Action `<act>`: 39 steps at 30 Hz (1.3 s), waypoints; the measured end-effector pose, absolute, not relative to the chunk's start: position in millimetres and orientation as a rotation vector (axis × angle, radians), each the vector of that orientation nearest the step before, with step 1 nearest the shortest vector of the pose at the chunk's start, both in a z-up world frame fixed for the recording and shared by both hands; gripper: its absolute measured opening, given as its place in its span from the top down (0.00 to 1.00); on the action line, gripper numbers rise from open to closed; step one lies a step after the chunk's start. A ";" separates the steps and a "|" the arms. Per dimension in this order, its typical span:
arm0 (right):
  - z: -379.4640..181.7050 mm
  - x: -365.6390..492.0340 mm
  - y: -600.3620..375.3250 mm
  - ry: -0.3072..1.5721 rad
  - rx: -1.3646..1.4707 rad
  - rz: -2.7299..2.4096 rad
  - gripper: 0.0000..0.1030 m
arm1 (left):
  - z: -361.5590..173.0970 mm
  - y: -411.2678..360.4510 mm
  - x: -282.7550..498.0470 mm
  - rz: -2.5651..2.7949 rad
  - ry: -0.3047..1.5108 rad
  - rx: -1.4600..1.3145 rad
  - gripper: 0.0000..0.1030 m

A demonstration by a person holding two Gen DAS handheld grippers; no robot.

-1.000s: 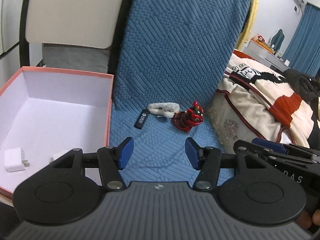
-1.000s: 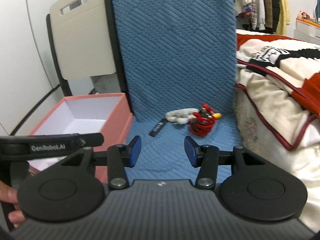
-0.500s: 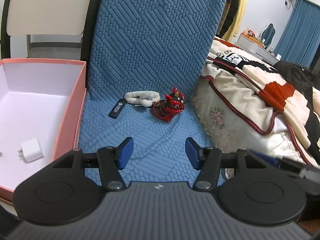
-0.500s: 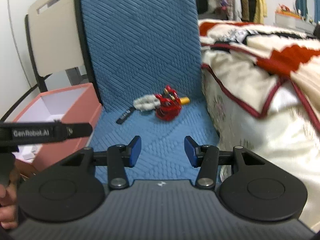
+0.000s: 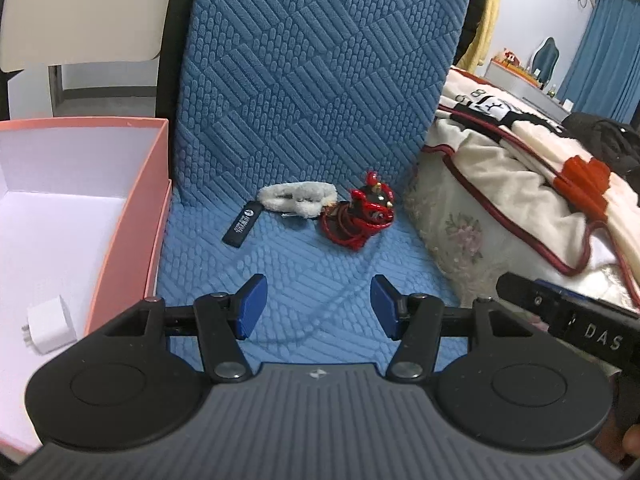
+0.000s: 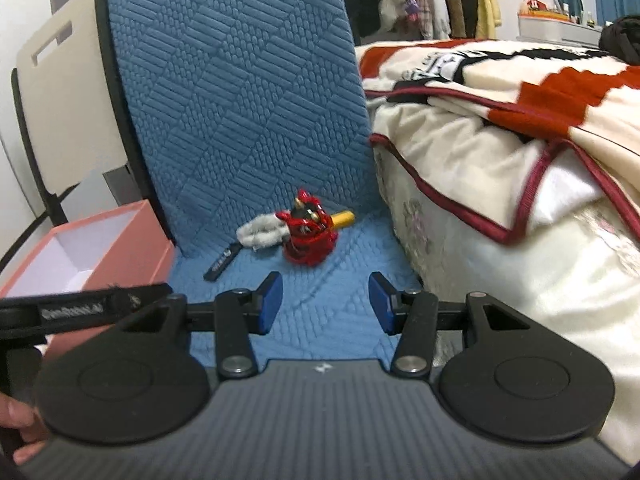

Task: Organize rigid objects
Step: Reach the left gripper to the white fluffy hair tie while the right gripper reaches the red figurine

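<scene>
Both grippers, left [image 5: 318, 306] and right [image 6: 324, 302], hover with jaws apart and empty over the blue cushion [image 5: 312, 272], where the red figurine [image 5: 366, 216], fluffy strap [image 5: 298, 199] and black tag [image 5: 243, 227] lie together, beside the pink box [image 5: 132, 224] holding a white charger [image 5: 50, 325].
</scene>
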State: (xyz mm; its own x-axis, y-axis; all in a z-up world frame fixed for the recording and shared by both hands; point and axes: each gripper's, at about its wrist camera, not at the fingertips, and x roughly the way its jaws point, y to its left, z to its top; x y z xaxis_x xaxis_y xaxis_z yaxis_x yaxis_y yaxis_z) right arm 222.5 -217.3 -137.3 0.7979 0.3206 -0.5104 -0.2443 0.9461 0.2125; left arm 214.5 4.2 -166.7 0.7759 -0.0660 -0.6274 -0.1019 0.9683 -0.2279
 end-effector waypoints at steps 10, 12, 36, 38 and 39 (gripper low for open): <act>-142.0 265.2 -210.9 0.545 0.219 0.364 0.51 | -173.2 1.7 248.8 0.039 0.695 -0.265 0.39; -145.9 277.8 -209.3 0.571 0.238 0.370 0.50 | -173.8 -1.9 256.8 0.049 0.688 -0.241 0.39; -187.2 408.0 -203.5 0.821 0.485 0.431 0.49 | -239.1 -16.9 390.7 0.141 0.692 -0.224 0.52; -189.6 413.6 -204.0 0.837 0.508 0.440 0.49 | -242.4 -18.8 396.1 0.159 0.691 -0.200 0.52; -191.1 416.1 -203.8 0.844 0.516 0.445 0.46 | -245.1 -19.5 400.0 0.163 0.690 -0.195 0.52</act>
State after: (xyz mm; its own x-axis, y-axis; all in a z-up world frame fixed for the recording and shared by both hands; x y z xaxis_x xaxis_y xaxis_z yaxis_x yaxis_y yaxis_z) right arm 416.1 -203.8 -191.1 0.5877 0.5597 -0.5843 -0.1650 0.7899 0.5907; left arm 400.0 -19.5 -245.1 0.7597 0.0846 -0.6447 -0.2131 0.9691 -0.1239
